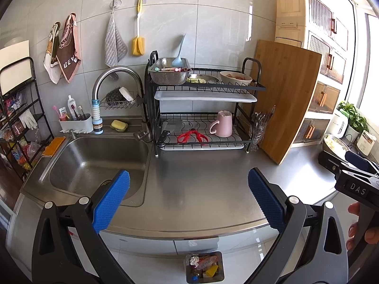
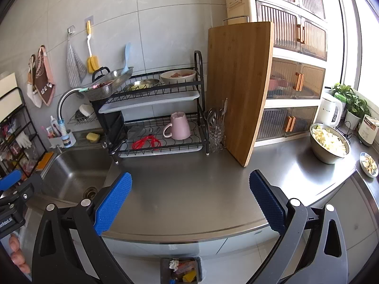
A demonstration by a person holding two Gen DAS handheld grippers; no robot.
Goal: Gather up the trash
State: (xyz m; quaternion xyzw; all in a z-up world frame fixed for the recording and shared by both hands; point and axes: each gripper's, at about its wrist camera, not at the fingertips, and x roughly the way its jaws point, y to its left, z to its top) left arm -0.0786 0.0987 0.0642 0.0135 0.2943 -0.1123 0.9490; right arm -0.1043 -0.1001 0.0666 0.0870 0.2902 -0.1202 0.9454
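Both the left gripper (image 1: 188, 195) and right gripper (image 2: 190, 196) gape empty over a bare counter (image 1: 201, 177); the trash sits in the bin (image 1: 205, 269) below (floor level); scan edges before stopping, I'd say.

The counter (image 2: 189, 189) runs along the wall, with the sink (image 1: 94, 163) sunk into its left end and a tap (image 1: 113, 75) arching over it from behind. Right of the sink, at the back, stands a two-tier dish rack (image 1: 203, 108): a colander (image 1: 169, 73), a plate (image 1: 203, 78) and a bowl (image 1: 235, 77) on the upper tier, a mug (image 1: 222, 124) (turned upside down), scissors (image 1: 192, 136) and a knife (image 1: 165, 133) on the lower. A cutlery holder (image 2: 216, 130) sits just right of the rack, and a cutting board (image 2: 239, 90) leans upright beside it against a drawer cabinet (image 2: 296, 71). Further right lie a bowl of cut vegetables (image 2: 329, 143), a kettle (image 2: 331, 111) behind it, and a small dish (image 2: 368, 164) near the front edge. On the floor below the counter's front edge stands a bin (image 2: 181, 271) with trash in it.
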